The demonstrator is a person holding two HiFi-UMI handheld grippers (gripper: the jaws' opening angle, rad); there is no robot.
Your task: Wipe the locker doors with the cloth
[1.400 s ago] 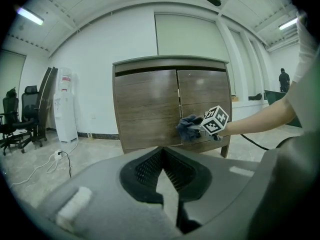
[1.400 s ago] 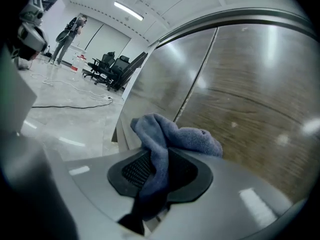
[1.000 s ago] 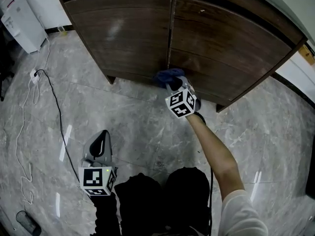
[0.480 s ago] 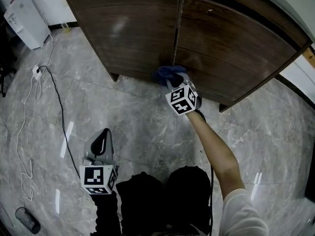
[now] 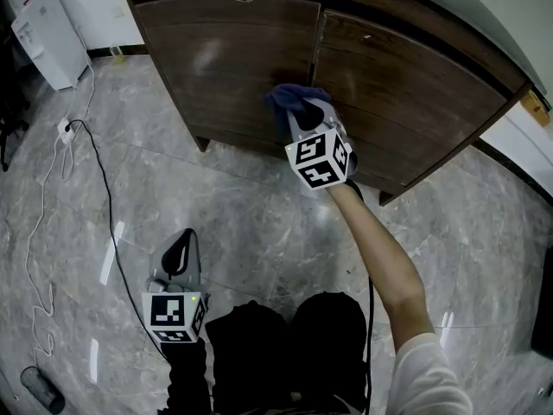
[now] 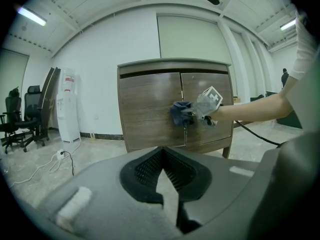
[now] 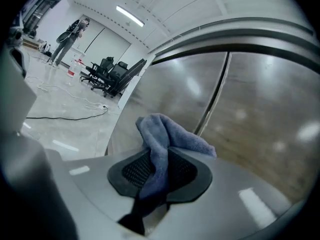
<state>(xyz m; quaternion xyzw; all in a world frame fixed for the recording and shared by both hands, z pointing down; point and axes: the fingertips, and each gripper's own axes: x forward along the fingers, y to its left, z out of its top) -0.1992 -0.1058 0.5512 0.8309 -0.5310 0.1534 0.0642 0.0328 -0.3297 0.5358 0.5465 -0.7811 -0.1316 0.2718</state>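
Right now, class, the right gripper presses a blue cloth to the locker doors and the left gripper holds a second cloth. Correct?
No: the left gripper holds nothing, as the left gripper view shows. The right gripper does press the blue cloth to the locker doors.
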